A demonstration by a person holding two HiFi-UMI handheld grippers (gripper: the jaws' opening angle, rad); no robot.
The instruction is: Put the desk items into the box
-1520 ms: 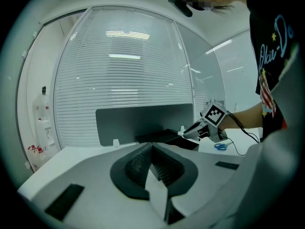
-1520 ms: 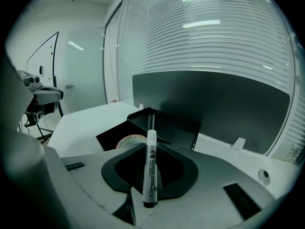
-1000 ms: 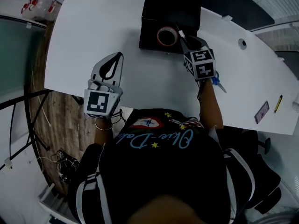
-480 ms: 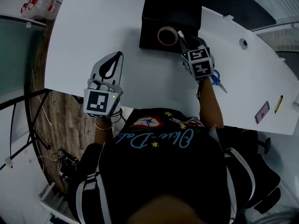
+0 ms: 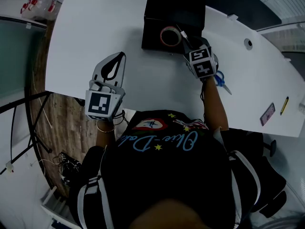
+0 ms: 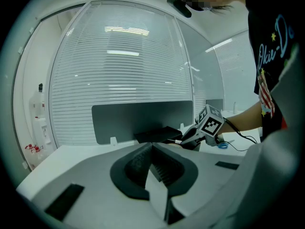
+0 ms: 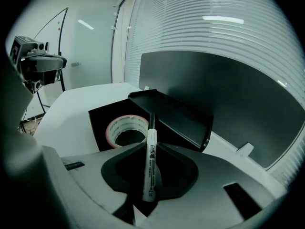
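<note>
The left gripper (image 5: 122,56) is held out ahead of the left wrist (image 5: 105,127) and points away from the body, only slightly downward. Its jaws are together with nothing between them. The right forearm (image 5: 214,106) reaches farther forward, and the right gripper (image 5: 184,36) at its end tilts more steeply down. Its jaws have just been opening a little, with a marker (image 7: 150,161) lying lengthwise between them, the pads on its barrel.
</note>
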